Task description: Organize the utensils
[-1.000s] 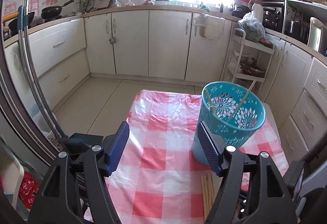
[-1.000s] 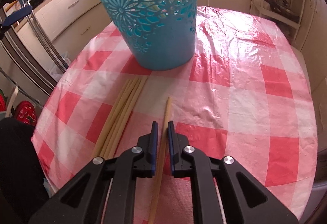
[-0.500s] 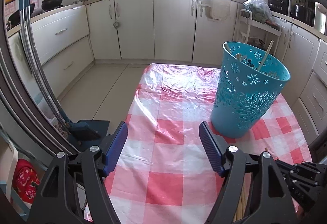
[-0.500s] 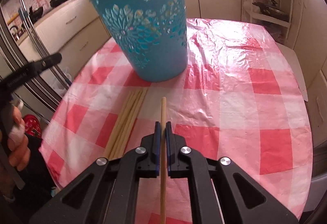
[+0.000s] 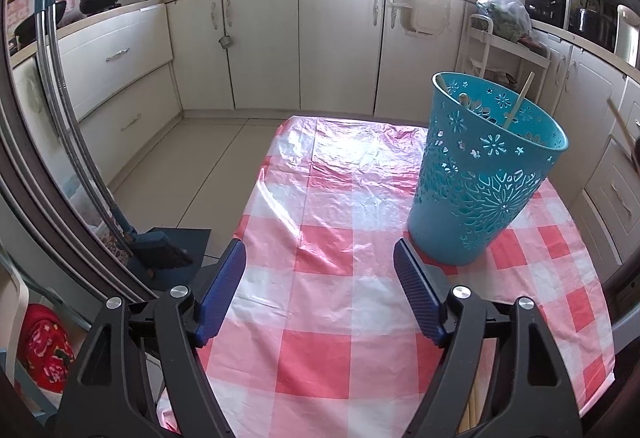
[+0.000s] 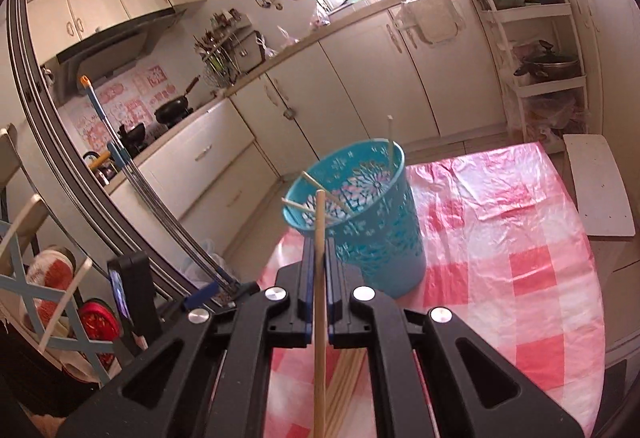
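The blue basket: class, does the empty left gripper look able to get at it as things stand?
Probably yes. The left gripper is open, and the blue basket stands just ahead of its right finger on the checked tablecloth, nothing between.

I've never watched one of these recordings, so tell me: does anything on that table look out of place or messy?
Only mildly. A few chopsticks lie loose on the checked tablecloth in front of the blue basket, and those already in the basket lean at different angles. The right gripper holds one chopstick raised. Nothing looks spilled or broken.

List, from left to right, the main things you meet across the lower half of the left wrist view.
Red bag → broom head → left gripper → blue basket.
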Available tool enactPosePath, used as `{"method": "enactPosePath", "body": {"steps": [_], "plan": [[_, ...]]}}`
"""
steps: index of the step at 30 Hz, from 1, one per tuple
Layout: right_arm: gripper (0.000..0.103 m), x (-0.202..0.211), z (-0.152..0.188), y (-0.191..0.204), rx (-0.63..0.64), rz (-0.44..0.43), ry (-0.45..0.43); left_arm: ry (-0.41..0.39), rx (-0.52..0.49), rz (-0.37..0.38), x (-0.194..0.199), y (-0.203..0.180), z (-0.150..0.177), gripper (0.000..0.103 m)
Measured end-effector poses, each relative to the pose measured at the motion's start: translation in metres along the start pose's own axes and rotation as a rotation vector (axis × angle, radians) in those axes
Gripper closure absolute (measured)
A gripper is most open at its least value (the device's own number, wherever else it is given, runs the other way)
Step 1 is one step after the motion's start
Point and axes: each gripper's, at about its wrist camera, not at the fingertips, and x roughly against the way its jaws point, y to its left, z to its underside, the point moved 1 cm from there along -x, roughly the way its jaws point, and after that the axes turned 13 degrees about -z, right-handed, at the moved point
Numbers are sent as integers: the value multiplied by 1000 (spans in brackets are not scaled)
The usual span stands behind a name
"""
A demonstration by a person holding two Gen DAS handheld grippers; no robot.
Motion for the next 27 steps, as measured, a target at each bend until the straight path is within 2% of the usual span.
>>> {"method": "enactPosePath", "body": {"steps": [7,14,17,21,27], "plan": [[98,-10,-55,14,32,4,-201,22,11,9,-5,1,1,26],[97,-41,-92,11,88,100,-384,39,31,27,-9,2,-1,25],[97,-62,-94,-2,107,168,-385,52,47,40,-12,4,-2,24],[97,-82,-83,-24,101,230,-343,68,70,56,-15,7,-5,23],[97,-83,-57,-35,104,263,-286,73,76,62,-17,5,-5,22]]}}
